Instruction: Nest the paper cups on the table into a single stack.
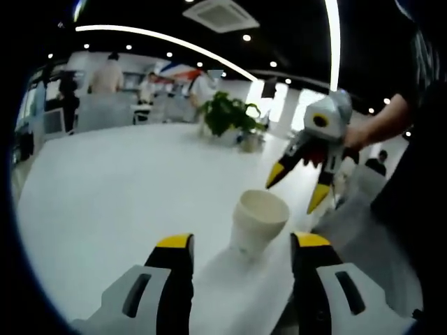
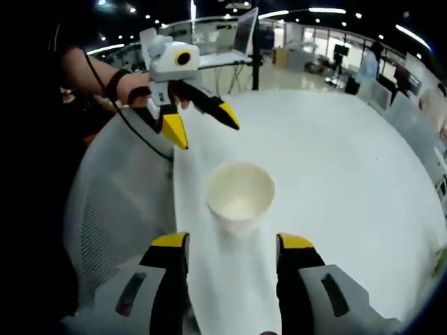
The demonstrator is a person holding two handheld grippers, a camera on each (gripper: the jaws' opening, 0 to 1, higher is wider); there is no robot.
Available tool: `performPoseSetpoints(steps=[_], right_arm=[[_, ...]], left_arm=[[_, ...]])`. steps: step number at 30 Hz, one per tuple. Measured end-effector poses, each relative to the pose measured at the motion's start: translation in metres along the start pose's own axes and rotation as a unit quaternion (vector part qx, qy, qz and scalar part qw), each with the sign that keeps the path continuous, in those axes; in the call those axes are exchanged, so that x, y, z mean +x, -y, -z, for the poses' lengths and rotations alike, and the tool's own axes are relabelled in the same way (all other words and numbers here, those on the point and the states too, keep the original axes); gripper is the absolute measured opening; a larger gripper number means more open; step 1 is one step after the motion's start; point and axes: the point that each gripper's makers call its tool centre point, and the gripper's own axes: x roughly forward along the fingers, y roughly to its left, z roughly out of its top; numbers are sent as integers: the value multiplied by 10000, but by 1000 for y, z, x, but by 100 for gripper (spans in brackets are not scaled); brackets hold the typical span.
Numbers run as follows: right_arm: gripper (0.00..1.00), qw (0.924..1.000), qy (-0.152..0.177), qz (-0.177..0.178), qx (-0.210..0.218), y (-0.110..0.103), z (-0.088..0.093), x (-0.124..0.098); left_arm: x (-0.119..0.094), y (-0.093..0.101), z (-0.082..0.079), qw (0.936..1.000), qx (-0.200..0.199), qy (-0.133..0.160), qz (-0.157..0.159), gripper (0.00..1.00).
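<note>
White table [image 1: 105, 202]: 1 paper cup [image 1: 258, 222] upright (base hidden).

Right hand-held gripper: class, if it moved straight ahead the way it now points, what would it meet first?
Probably the paper cup, standing upright on the white table, right ahead of its open jaws; depth is uncertain.

A leafy potted plant [image 1: 228, 115] at the white bench's [image 1: 119, 188] far edge, an open laptop [image 2: 241, 35] beyond.
</note>
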Motion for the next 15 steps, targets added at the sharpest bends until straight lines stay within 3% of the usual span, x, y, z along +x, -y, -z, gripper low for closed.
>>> performPoseSetpoints(steps=[8,15], right_arm=[[46,10000,44,19,73,5,8,9],[46,9999,95,-3,123,4,10,15]], left_arm=[[12,-3,14,9995,116,-184,212,52],[23,-3,14,9988,194,-282,348,52]])
